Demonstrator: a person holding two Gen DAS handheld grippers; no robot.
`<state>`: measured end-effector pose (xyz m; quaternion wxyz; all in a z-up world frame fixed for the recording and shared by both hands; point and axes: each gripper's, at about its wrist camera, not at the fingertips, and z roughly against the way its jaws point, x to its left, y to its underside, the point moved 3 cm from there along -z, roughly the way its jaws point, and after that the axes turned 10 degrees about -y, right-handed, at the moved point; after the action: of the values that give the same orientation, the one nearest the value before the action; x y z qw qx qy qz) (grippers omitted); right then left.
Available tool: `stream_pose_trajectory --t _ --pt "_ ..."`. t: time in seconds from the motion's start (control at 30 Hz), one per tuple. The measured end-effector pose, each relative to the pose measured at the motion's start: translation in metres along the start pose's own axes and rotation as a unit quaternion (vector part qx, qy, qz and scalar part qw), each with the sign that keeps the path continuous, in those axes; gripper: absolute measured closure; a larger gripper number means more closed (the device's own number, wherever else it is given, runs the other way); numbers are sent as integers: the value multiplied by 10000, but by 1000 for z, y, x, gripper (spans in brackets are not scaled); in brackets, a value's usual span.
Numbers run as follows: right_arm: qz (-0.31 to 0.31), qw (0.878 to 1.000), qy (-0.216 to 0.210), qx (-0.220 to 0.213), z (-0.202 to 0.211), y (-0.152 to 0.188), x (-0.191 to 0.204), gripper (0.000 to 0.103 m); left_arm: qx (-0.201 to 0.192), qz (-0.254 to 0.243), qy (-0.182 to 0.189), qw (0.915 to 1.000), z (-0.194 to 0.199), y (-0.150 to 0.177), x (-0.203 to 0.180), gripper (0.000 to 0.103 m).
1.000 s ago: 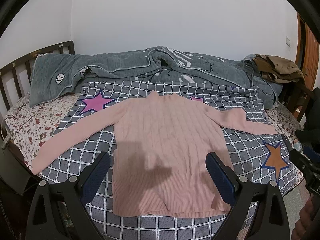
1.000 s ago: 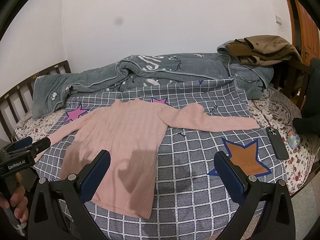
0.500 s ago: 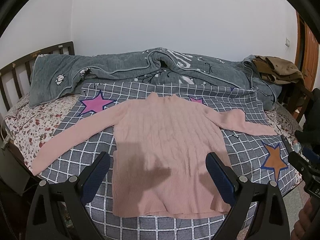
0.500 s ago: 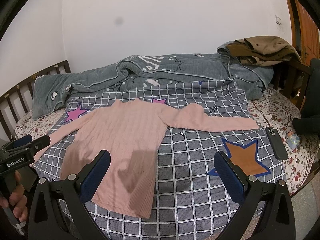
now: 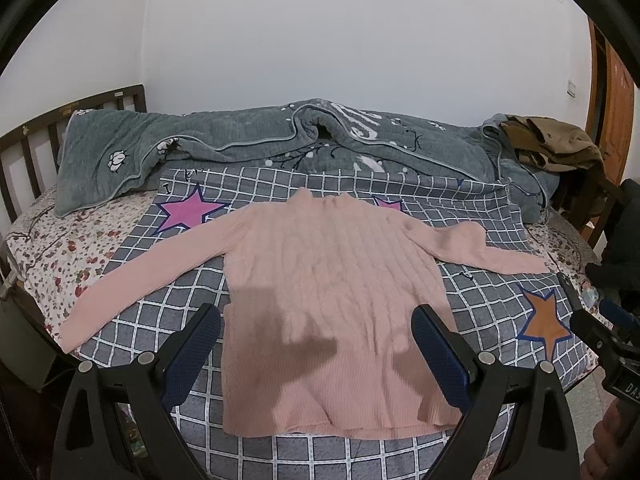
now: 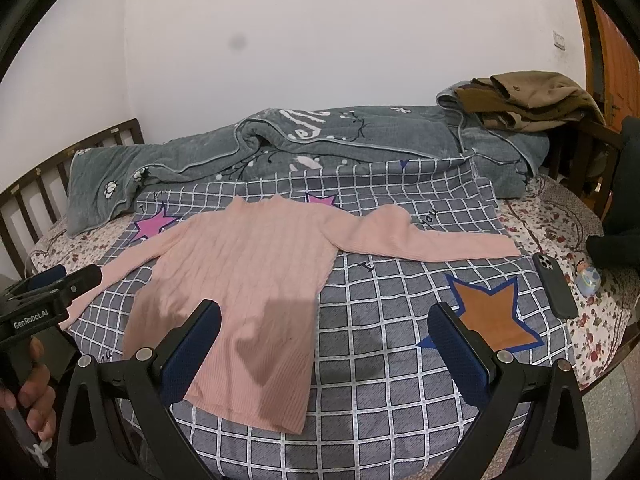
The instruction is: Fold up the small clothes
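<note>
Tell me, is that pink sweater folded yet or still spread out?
Spread out. The pink sweater lies flat on the checked blanket, both sleeves stretched sideways, no fold anywhere.

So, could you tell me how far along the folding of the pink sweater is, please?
Done: the pink sweater lies flat on the checked blanket, sleeves spread. In hand: nothing; the left gripper and right gripper are open above it. Left: every fold.
</note>
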<state>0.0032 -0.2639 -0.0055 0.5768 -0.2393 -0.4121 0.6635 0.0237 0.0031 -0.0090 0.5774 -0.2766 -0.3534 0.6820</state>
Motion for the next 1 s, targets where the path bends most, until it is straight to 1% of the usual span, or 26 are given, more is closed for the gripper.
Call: stream_pose_trajectory --t 0.1,0.17,0.27,0.37,0.57,0.7,0.8,0.87,0.93,1.0 --pt "31 10000 -1 0 1 1 3 2 -16 -19 53 10000 0 0 0 6" --pt "68 10000 5 -3 1 3 6 2 -49 -15 7 10000 0 -1 2 6" --pt "113 9999 12 -16 2 3 8 2 -50 2 -30 10000 -4 -1 6 2" --pt "132 9999 6 -28 0 3 10 1 -31 103 -96 9999 -11 1 13 0" --pt "278 9993 162 207 -21 6 12 1 191 219 -199 9994 -40 14 33 0" --pt "334 9989 195 277 -40 13 13 1 365 417 -272 9981 -67 29 54 0" --pt "466 9984 300 81 -49 17 16 1 442 702 -274 9962 -87 41 77 0" --pt "623 9976 288 17 -56 20 22 1 395 1040 -383 9931 -98 50 97 0" --pt "710 9972 248 -40 -63 23 29 1 373 1507 -489 9867 -110 58 122 1" --pt "724 9972 191 -42 -70 26 34 1 526 1808 -502 9808 -122 64 143 1"
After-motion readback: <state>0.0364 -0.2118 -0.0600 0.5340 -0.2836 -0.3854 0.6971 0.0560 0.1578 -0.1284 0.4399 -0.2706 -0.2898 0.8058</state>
